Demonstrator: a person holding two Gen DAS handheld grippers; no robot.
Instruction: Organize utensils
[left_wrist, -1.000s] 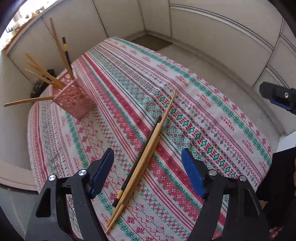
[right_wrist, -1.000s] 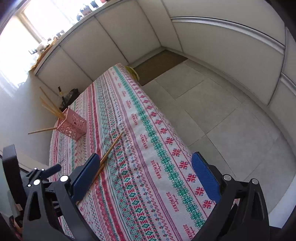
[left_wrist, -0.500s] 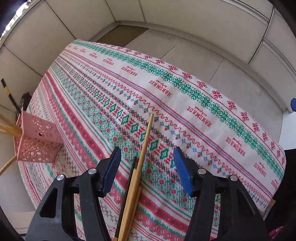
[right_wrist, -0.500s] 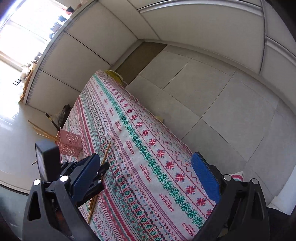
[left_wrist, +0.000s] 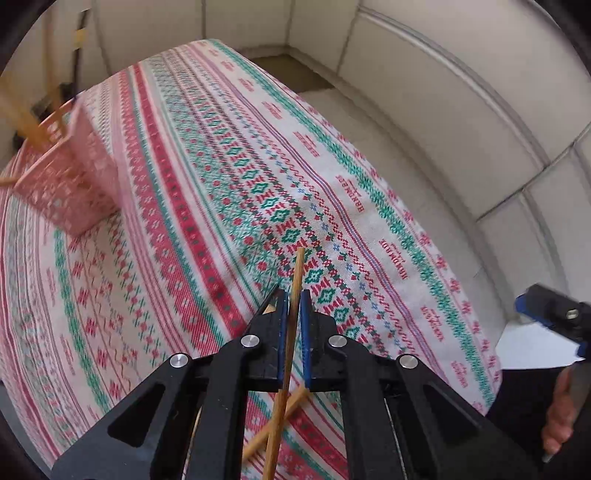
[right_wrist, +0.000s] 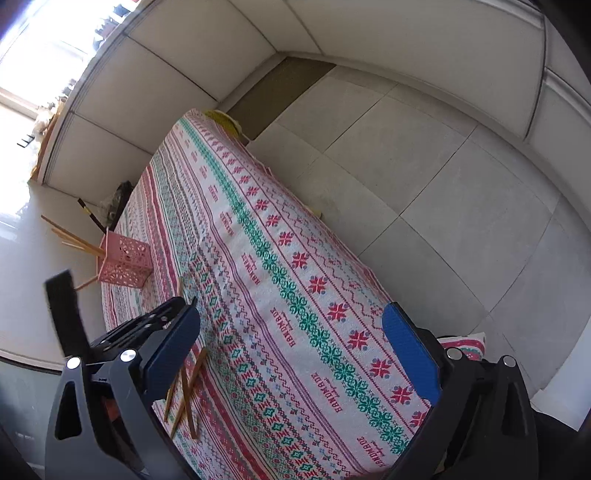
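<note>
My left gripper (left_wrist: 291, 299) is shut on a wooden chopstick (left_wrist: 295, 280) and holds it above the patterned tablecloth (left_wrist: 221, 177); the stick's tip pokes out past the blue pads. Another chopstick (left_wrist: 280, 417) lies on the cloth below the gripper. A pink perforated holder (left_wrist: 70, 177) with several chopsticks in it stands at the far left; it also shows in the right wrist view (right_wrist: 123, 260). My right gripper (right_wrist: 291, 332) is open and empty above the table's near end. Loose chopsticks (right_wrist: 186, 391) lie on the cloth by its left finger.
The table (right_wrist: 295, 258) has a tiled floor (right_wrist: 424, 166) on its right and white wall panels behind. The left gripper's body (right_wrist: 122, 332) shows at the lower left of the right wrist view. The right gripper's finger (left_wrist: 550, 306) shows at the left view's right edge.
My left gripper has closed on one chopstick and lifted it off the cloth, swinging toward the pink holder. The right gripper stays open and has shifted only slightly.
</note>
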